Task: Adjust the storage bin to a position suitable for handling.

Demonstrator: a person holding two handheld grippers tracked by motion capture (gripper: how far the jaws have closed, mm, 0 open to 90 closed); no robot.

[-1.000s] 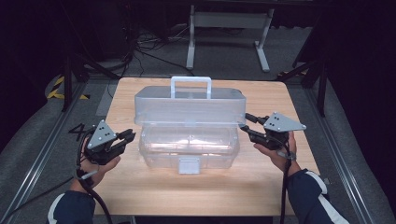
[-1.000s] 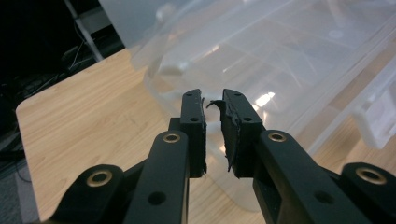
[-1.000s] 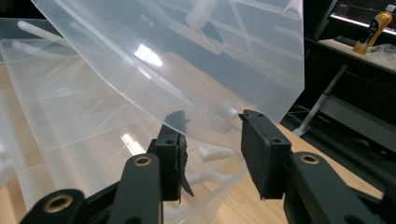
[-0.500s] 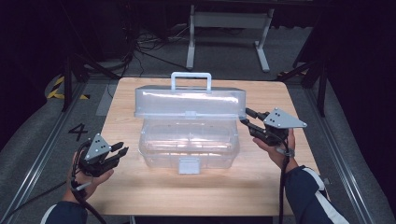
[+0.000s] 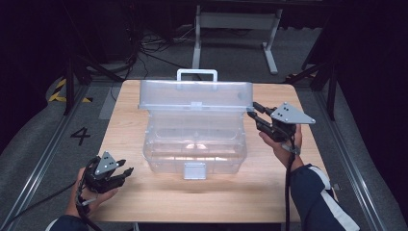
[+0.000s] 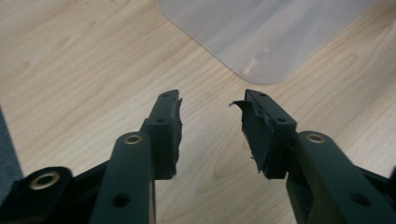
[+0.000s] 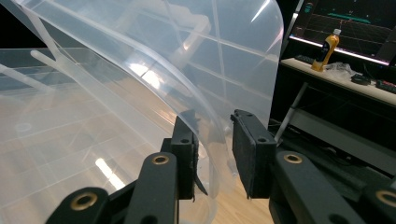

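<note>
On wooden table (image 5: 159, 197): clear box (image 5: 195, 144) | left tool (image 5: 126, 172) released | right tool (image 5: 253, 109) straddling lid rim (image 7: 205, 116), closing

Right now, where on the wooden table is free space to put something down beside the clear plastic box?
Bare wood runs along the near edge of the table, between the left gripper and the person's right sleeve. The strip left of the clear plastic box is free too. The right side is crowded: the right gripper straddles the lid corner there.
</note>
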